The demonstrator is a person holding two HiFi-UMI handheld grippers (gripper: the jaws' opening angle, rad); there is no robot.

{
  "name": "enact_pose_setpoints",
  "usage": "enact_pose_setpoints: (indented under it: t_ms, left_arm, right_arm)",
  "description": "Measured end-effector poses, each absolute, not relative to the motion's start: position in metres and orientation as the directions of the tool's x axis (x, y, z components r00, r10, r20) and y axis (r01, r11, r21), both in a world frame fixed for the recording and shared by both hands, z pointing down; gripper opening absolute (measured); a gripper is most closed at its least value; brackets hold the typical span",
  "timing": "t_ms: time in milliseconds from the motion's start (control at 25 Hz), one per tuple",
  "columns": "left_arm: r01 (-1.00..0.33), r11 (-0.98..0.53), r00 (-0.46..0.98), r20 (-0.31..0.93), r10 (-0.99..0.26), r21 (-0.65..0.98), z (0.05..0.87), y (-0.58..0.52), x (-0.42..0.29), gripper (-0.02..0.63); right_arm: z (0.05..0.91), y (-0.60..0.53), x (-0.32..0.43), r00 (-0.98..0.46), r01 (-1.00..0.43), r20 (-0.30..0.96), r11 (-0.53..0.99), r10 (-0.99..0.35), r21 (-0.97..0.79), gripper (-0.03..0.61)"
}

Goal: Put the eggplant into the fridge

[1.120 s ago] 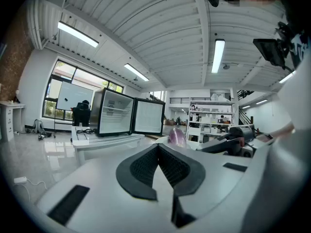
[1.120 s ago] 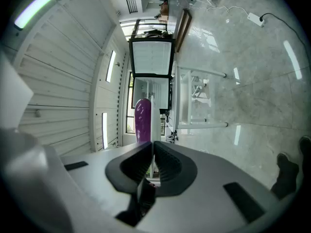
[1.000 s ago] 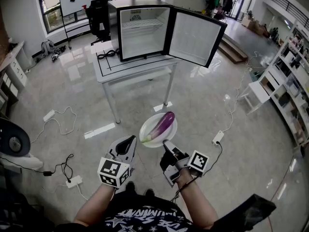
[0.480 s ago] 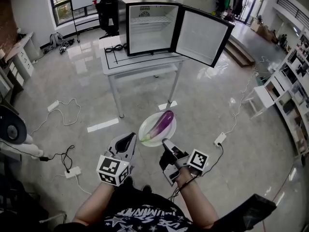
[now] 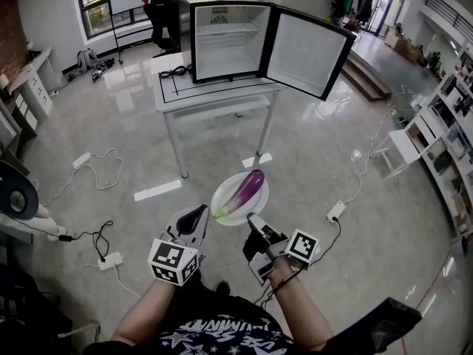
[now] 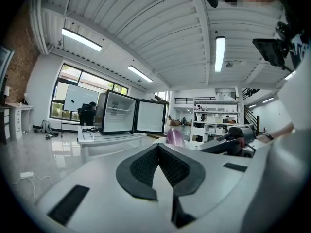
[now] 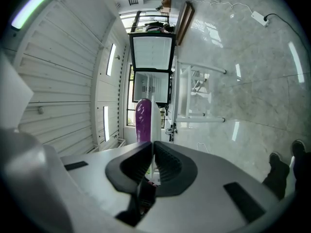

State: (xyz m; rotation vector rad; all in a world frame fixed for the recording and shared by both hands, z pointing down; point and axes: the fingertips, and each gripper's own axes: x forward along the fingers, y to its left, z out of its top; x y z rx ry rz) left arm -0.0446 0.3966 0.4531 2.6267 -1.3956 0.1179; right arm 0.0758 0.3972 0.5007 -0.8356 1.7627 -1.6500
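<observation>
A purple eggplant point(image 5: 244, 191) lies on a white plate point(image 5: 256, 201) held in the air over the floor. My right gripper point(image 5: 250, 219) is shut on the plate's near rim. In the right gripper view the plate's edge point(image 7: 155, 123) runs up from the closed right gripper point(image 7: 153, 144), with the eggplant point(image 7: 142, 120) beside it. My left gripper point(image 5: 200, 213) hangs just left of the plate, shut with nothing in it; in its own view the left gripper point(image 6: 158, 147) has its pads pressed together. The small fridge point(image 5: 225, 39) stands ahead on a white table point(image 5: 214, 95), its door point(image 5: 307, 54) swung open to the right.
Power strips and cables point(image 5: 92, 161) trail over the glossy floor to the left, and another strip point(image 5: 334, 212) lies right of the plate. Shelving point(image 5: 443, 146) lines the right side. Black cables point(image 5: 171, 72) sit on the table beside the fridge. People sit behind the fridge.
The table and fridge have shifted slightly in the head view as the person moved. Both grippers and the plate with the eggplant keep the same pose.
</observation>
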Motion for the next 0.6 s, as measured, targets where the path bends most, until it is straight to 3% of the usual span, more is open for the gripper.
enact_pose_setpoints:
  t_ms: [600]
  left_arm:
    - [-0.829, -0.549, 0.559, 0.150, -0.816, 0.107, 0.456, 0.402, -0.022, 0.009]
  right_arm:
    - [0.511, 0.401, 0.104, -0.629, -0.048, 0.015, 0.020, -0.777, -0.999, 0.023]
